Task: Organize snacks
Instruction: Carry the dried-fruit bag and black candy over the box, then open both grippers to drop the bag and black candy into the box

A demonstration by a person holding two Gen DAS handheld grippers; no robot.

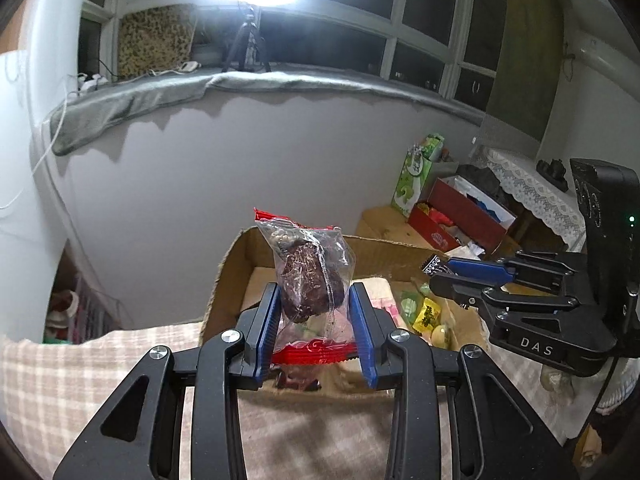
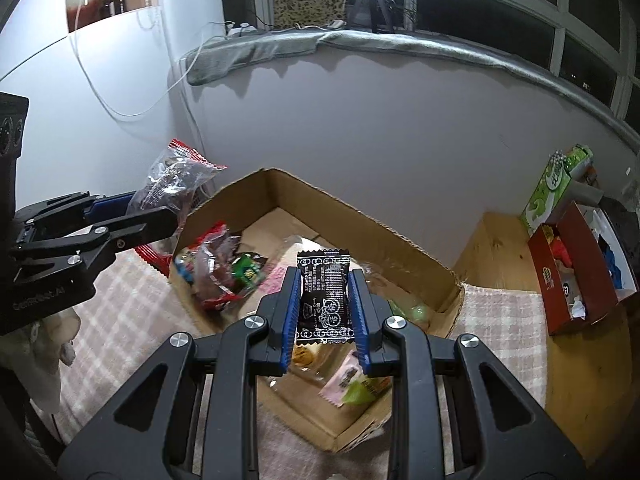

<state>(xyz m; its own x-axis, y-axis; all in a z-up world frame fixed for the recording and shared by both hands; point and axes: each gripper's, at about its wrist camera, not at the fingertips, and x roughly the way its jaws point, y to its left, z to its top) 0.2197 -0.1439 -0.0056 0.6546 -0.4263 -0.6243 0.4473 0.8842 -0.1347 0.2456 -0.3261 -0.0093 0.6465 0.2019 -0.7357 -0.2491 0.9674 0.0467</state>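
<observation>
My left gripper is shut on a clear snack bag with red ends holding a dark brown lump; the bag stands upright between the blue pads, over the near edge of the open cardboard box. My right gripper is shut on a small black candy wrapper with white print, held above the cardboard box. Several wrapped snacks lie in the box. In the right wrist view the left gripper and its snack bag show at the left; the right gripper shows at the left wrist view's right.
The box rests on a checked cloth. A wooden surface lies to the right, with a red box of items and a green bag. A grey wall stands close behind the box.
</observation>
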